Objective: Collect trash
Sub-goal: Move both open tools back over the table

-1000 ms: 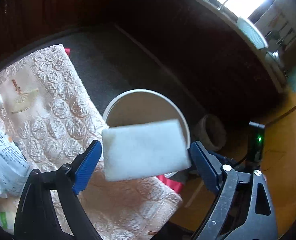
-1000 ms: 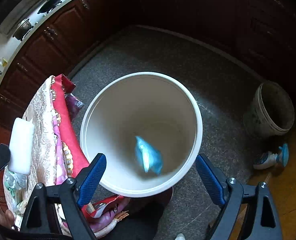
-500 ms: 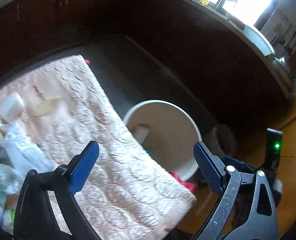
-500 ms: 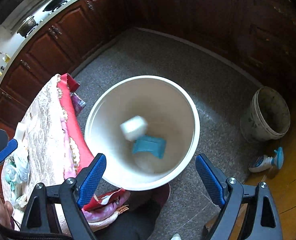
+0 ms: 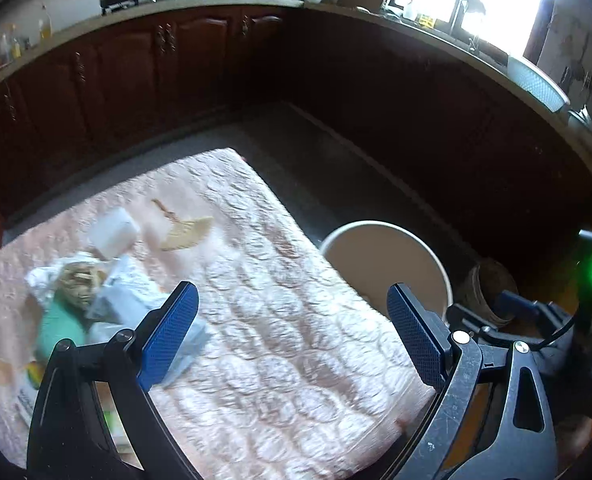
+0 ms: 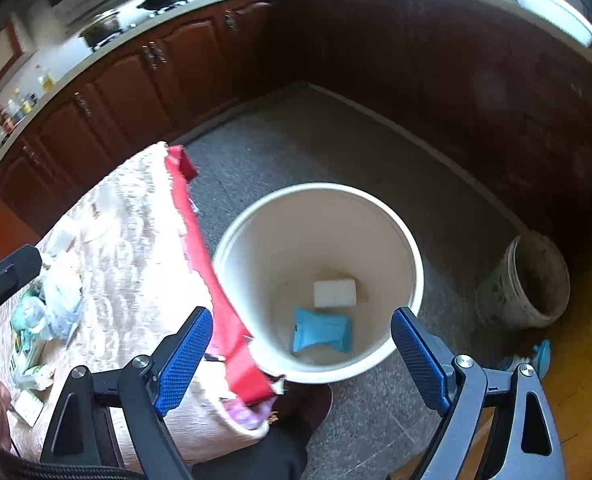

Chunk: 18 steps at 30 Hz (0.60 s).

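Fingers of our left gripper (image 5: 291,336) and right gripper (image 6: 302,354) stood wide, empty. Binned, beyond right fingers: white block (image 6: 334,293), blue packet (image 6: 322,330) in bucket (image 6: 231,248). Remaining, left of left fingers: litter pile (image 5: 91,300), by our count.

White sponge (image 6: 334,293), blue packet (image 6: 322,330) in bucket (image 6: 410,248); pile (image 5: 91,300) blurred.

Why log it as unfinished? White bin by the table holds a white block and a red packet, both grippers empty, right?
Not red: the packet in the white bin is blue, lying beside the white block, as the right wrist view shows. Both grippers are empty.
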Tool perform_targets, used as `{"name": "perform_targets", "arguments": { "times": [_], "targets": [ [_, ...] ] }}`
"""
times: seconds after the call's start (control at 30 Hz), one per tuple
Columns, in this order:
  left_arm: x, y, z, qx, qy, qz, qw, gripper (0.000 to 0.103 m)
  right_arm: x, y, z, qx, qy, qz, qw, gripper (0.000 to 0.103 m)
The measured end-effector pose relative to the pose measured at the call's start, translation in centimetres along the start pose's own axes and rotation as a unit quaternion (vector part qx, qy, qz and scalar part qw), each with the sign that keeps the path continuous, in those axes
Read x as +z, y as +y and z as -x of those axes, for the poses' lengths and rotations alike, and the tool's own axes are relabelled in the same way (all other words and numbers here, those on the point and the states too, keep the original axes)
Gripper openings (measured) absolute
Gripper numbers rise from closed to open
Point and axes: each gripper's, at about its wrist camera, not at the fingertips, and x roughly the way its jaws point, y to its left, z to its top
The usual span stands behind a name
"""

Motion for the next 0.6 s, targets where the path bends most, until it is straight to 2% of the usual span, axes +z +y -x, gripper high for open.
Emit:
{"name": "perform_targets", "arguments": {
  "times": [0.17, 0.37, 0.6],
  "targets": [
    [-0.6, 3.2, 2.7, 0.021, -0.024, 0.009, 0.9995, 0.095, 0.6, 3.2, 1.9, 0.001, -0.028, 0.034, 0.999, 0.089],
    [-1.8, 8.1, 5.9, 0.051, -0.045, 0.029, 0.9973, 0.095, 1.0, 7.9, 3.5, 0.03, -0.047, 0.079, 0.995, 0.089],
    [-3.9, 15.1, 9.2, 0.108, -0.063, 0.057, 0.9905, 0.095, 1.2, 14.0, 3.7, 0.073, -0.044, 0.135, 0.987, 0.089]
  ]
}}
